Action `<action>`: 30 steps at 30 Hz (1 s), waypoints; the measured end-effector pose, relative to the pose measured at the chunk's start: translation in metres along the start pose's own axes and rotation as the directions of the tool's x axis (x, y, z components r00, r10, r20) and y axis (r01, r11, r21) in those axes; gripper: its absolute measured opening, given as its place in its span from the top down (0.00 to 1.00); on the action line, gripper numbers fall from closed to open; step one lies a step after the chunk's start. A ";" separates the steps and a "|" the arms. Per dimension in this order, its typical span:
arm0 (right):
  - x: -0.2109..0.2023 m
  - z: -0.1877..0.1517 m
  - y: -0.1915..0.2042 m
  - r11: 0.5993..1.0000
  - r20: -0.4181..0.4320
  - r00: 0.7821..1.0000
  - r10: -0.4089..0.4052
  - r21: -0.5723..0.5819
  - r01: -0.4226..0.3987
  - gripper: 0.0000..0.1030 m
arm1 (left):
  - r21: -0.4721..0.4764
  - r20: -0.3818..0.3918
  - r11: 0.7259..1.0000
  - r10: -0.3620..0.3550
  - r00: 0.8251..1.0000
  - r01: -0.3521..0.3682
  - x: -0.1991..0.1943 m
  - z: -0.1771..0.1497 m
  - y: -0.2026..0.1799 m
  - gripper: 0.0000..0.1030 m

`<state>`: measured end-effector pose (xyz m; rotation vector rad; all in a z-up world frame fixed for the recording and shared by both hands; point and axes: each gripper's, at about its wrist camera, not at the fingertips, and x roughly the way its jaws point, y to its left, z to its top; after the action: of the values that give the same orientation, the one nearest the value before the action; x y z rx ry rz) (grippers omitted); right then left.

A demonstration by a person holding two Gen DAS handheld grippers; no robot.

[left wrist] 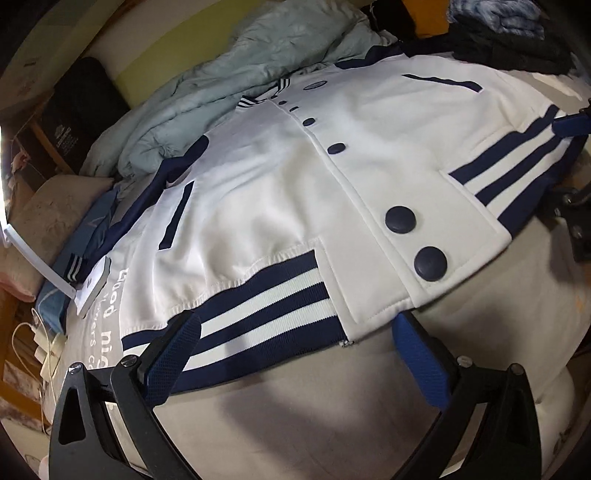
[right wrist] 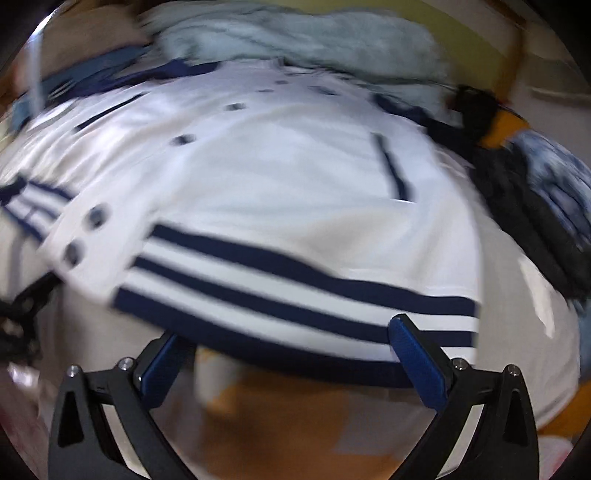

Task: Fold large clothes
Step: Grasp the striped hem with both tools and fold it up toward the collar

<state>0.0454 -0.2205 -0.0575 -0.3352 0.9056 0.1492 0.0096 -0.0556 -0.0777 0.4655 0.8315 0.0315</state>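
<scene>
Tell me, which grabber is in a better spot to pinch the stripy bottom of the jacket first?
Probably the left. The left gripper is open with the striped hem lying between its fingers. The right gripper is also open at the hem, but its view is too blurred to be sure.

Quilt: a pale green quilt [left wrist: 236, 74] is lying bunched at twelve o'clock in the left wrist view; it is showing blurred at twelve o'clock in the right wrist view [right wrist: 295, 40]
Sheet: a grey bedsheet [left wrist: 314, 413] is spreading across six o'clock; white lettering is running along it at eight o'clock
Dark clothes: a heap of dark garments [left wrist: 509, 48] is sitting at one o'clock; a blue-and-white fabric [left wrist: 491, 14] is resting on top
Pillow: a beige pillow [left wrist: 55, 218] is lying at nine o'clock
Blue cloth: a light blue cloth [left wrist: 88, 236] is lying just beside the pillow
Cable: a white cable [left wrist: 26, 332] is trailing at eight o'clock
</scene>
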 end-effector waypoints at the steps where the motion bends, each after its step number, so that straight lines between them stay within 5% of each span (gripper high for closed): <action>1: 0.002 0.000 -0.003 1.000 -0.001 1.000 -0.023 -0.005 0.023 0.00 | -0.006 -0.006 1.000 -0.010 1.000 0.010 0.002 0.001 0.003 0.00; 4: 0.001 0.002 -0.009 0.992 0.025 0.992 -0.122 -0.021 0.123 0.00 | -0.097 -0.032 0.994 -0.048 0.998 0.045 0.009 0.002 0.021 0.00; 7: -0.001 0.005 -0.026 0.954 0.046 0.953 -0.301 0.005 0.301 0.00 | -0.153 -0.030 0.973 0.171 0.985 -0.173 0.014 0.003 0.042 0.00; 11: 0.002 0.001 -0.061 0.970 -0.042 0.988 -0.147 0.188 0.152 0.00 | -0.274 -0.132 0.944 0.154 0.979 -0.185 0.038 -0.003 0.080 0.01; 12: 0.002 0.000 -0.064 0.970 -0.043 0.990 -0.131 0.199 0.137 0.04 | -0.304 -0.141 0.933 0.157 0.977 -0.194 0.041 -0.005 0.088 0.12; 13: 0.002 0.003 -0.062 0.971 -0.038 0.991 -0.130 0.197 0.135 0.09 | -0.318 -0.140 0.924 0.176 0.974 -0.212 0.040 -0.006 0.092 0.39; 15: -0.009 0.002 -0.058 0.975 0.008 0.991 -0.137 0.178 0.133 0.46 | -0.340 -0.118 0.911 0.204 0.972 -0.232 0.035 -0.006 0.101 0.63; 18: -0.022 0.003 -0.056 0.973 0.071 0.983 -0.167 0.172 0.153 0.74 | -0.387 -0.053 0.902 0.185 0.981 -0.191 0.020 -0.002 0.112 0.81; 23: -0.036 0.024 -0.077 0.971 0.116 0.989 -0.088 0.234 0.059 0.83 | -0.389 -0.014 0.914 0.122 0.992 -0.118 0.000 0.031 0.134 0.82; 30: -0.022 0.097 -0.095 0.984 0.120 0.990 -0.069 0.172 0.048 0.88 | -0.318 -0.143 0.948 -0.016 0.990 -0.030 0.056 0.101 0.165 0.83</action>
<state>0.1297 -0.2762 0.0358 -0.1920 0.7770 0.0382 0.1453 0.0651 0.0096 0.1606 0.9469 0.2062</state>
